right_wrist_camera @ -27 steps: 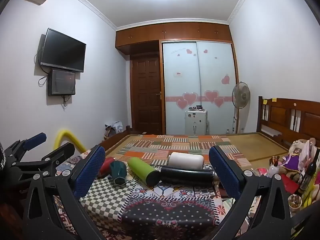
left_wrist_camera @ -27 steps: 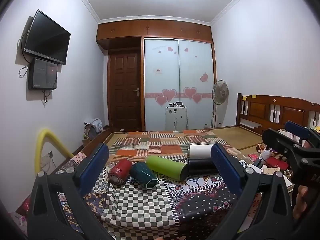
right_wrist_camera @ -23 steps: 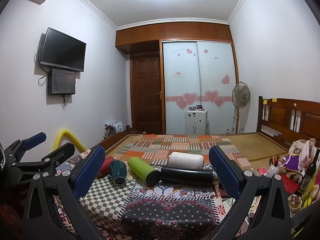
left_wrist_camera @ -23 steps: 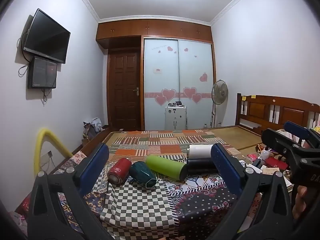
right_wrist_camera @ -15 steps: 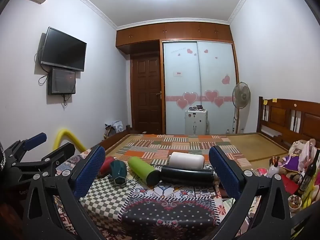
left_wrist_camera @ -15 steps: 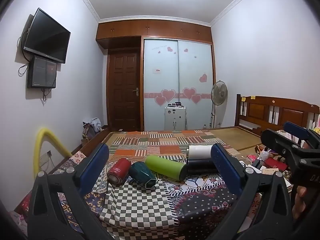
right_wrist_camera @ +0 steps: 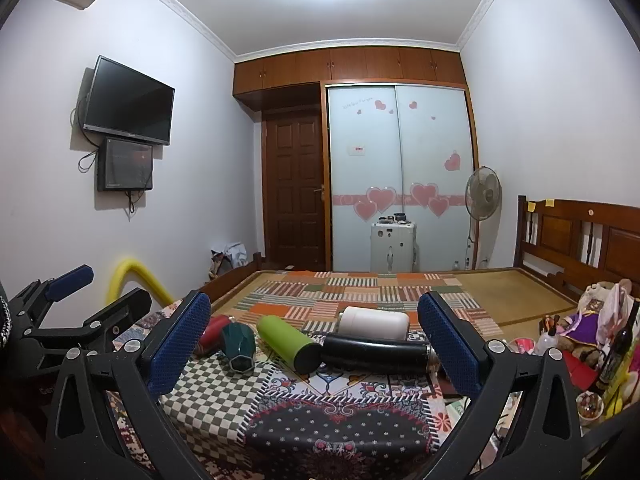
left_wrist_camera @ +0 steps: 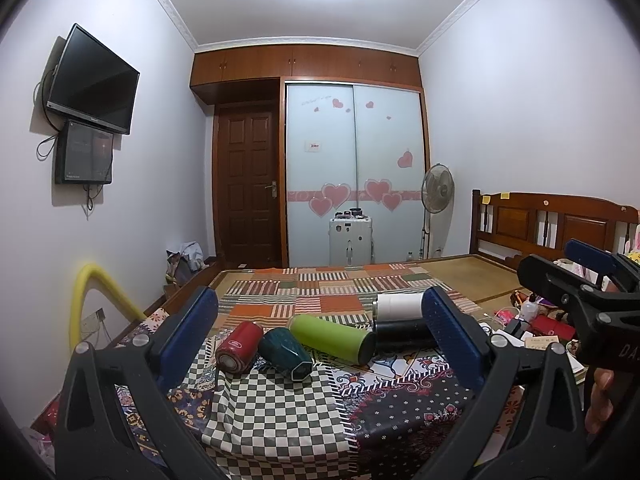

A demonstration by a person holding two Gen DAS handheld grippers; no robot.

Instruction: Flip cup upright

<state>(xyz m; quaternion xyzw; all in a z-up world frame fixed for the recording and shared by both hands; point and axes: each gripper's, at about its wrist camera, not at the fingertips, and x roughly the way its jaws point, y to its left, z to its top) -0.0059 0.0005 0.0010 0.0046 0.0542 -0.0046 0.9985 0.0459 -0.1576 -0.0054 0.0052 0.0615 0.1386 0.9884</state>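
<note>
Several cups lie on their sides in a row on a patterned cloth (left_wrist_camera: 276, 412): a red cup (left_wrist_camera: 239, 347), a dark green faceted cup (left_wrist_camera: 285, 354), a lime green cup (left_wrist_camera: 331, 338), a black cup (left_wrist_camera: 404, 337) and a white cup (left_wrist_camera: 400, 306). They also show in the right wrist view: dark green (right_wrist_camera: 239, 347), lime (right_wrist_camera: 289, 343), black (right_wrist_camera: 374, 353), white (right_wrist_camera: 374, 328). My left gripper (left_wrist_camera: 320, 340) is open and empty, short of the cups. My right gripper (right_wrist_camera: 316, 348) is open and empty, also short of them.
The cloth lies on a bed with a patchwork cover (left_wrist_camera: 320, 292) and a wooden headboard (left_wrist_camera: 552, 220). Clutter with toys and bottles (right_wrist_camera: 592, 332) sits at the right. A yellow foam tube (left_wrist_camera: 92, 292) stands at the left. A wardrobe, door and fan are at the far wall.
</note>
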